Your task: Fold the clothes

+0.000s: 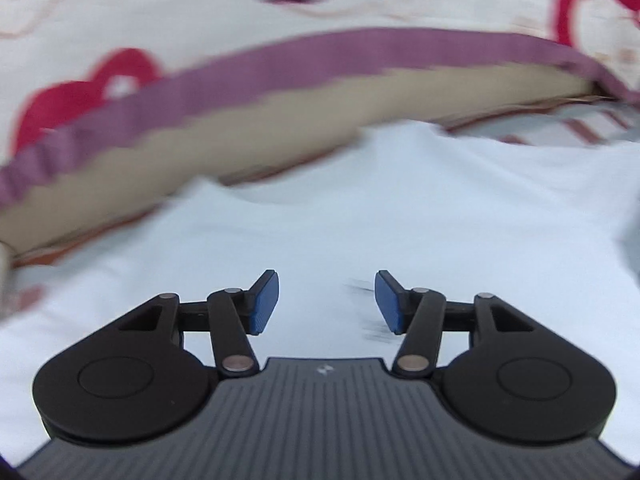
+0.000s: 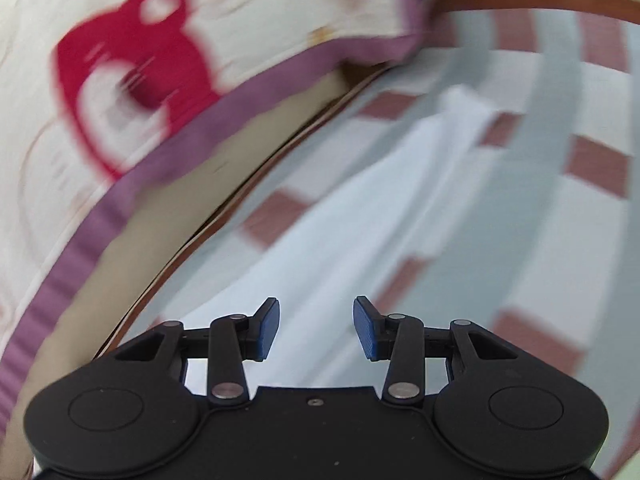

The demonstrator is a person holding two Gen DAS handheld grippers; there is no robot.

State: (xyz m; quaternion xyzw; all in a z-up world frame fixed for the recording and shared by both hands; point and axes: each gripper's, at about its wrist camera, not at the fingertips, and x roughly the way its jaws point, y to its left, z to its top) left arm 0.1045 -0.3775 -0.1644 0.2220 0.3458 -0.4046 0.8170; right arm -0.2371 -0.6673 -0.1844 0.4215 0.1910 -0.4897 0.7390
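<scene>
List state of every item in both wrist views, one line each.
Left gripper: open, nothing between the pads.
Right gripper: open, nothing between the pads.
White garment: lying loose on the surface, slightly rumpled, not gripped.
Checked cloth: spread flat under the garment.
Quilt with purple trim: lying beyond the garment; picture blurred.

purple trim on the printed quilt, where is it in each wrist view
Left wrist: the purple trim arcs across the upper half, from lower left to the right edge, above the white garment.
Right wrist: the purple trim runs diagonally from the bottom left up to the top centre.
Shared landmark: the tan band right beneath the trim.
</scene>
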